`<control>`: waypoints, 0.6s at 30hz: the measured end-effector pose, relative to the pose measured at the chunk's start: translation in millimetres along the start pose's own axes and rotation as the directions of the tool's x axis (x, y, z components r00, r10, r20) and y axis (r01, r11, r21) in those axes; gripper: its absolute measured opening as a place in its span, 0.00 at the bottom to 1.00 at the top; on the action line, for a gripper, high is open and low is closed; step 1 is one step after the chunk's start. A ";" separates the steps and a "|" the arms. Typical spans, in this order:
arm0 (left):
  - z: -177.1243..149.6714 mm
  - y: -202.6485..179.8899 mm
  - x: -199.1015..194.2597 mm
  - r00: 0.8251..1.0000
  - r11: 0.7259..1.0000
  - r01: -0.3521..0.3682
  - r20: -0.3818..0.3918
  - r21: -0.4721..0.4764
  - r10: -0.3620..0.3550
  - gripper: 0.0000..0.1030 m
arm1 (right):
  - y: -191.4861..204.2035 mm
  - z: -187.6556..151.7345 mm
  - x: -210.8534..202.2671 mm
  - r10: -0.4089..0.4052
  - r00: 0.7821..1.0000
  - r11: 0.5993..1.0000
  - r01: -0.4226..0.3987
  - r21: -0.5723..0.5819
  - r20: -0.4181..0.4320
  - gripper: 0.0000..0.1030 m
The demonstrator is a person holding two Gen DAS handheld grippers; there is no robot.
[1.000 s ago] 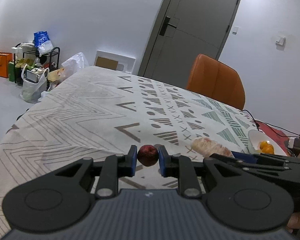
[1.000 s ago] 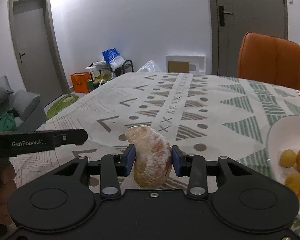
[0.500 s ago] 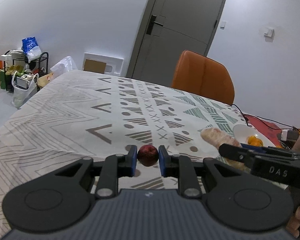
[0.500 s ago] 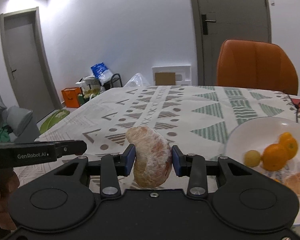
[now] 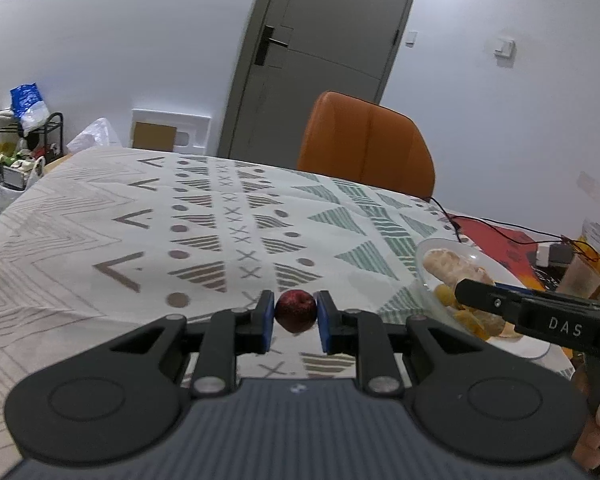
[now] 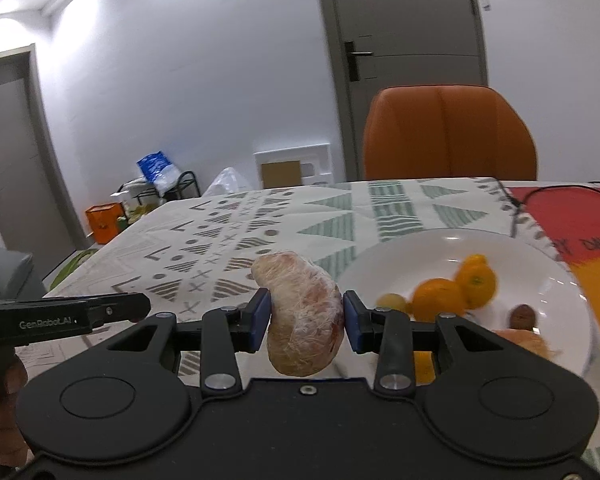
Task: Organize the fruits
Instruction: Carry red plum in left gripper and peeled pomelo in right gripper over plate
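Note:
My left gripper (image 5: 295,316) is shut on a small dark red fruit (image 5: 295,310), held above the patterned tablecloth (image 5: 204,216). My right gripper (image 6: 305,322) is shut on a pale peeled citrus segment (image 6: 302,308) and hovers at the near left rim of a white plate (image 6: 452,238). In the plate lie two oranges (image 6: 440,298), a small yellow fruit (image 6: 394,302), a brown fruit (image 6: 522,316) and another peeled segment (image 6: 526,340). In the left wrist view the right gripper (image 5: 466,290) reaches over the plate (image 5: 422,256) with its segment (image 5: 450,266).
An orange chair (image 6: 448,132) stands behind the table's far edge. A red mat (image 6: 572,216) with black cables lies right of the plate. A person's hand (image 6: 0,412) carries the left gripper's handle at the lower left. Bags and a rack (image 5: 16,152) stand on the floor far left.
Both grippers have moved right across the table, each still holding its fruit. The plate has come much further into both views, and the right gripper's segment now hangs at its rim.

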State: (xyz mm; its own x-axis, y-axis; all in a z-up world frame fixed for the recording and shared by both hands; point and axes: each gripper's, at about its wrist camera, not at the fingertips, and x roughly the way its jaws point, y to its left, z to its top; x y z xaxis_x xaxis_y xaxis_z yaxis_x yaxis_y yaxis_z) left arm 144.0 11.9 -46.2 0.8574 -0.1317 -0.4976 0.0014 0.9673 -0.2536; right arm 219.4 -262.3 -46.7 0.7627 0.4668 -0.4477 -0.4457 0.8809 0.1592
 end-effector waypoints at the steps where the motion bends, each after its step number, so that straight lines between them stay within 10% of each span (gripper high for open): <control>1: 0.1 -2.4 0.9 1.000 1.000 0.003 -0.001 0.003 -0.003 0.20 | -4.4 -0.3 -2.0 -0.006 1.000 1.000 0.006 0.005 0.003 0.36; 18: 0.3 -50.4 18.9 0.998 0.996 0.064 -0.022 0.064 -0.063 0.20 | -60.8 -8.3 -27.6 -0.100 0.994 0.991 0.096 0.095 0.040 0.36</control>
State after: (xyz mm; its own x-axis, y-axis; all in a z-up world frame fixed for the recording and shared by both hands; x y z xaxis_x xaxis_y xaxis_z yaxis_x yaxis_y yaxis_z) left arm 160.3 -39.2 -42.6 0.8443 -0.1969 -0.4984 0.0895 0.9688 -0.2311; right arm 221.6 -329.4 -51.3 0.8215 0.3793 -0.4258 -0.3242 0.9250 0.1983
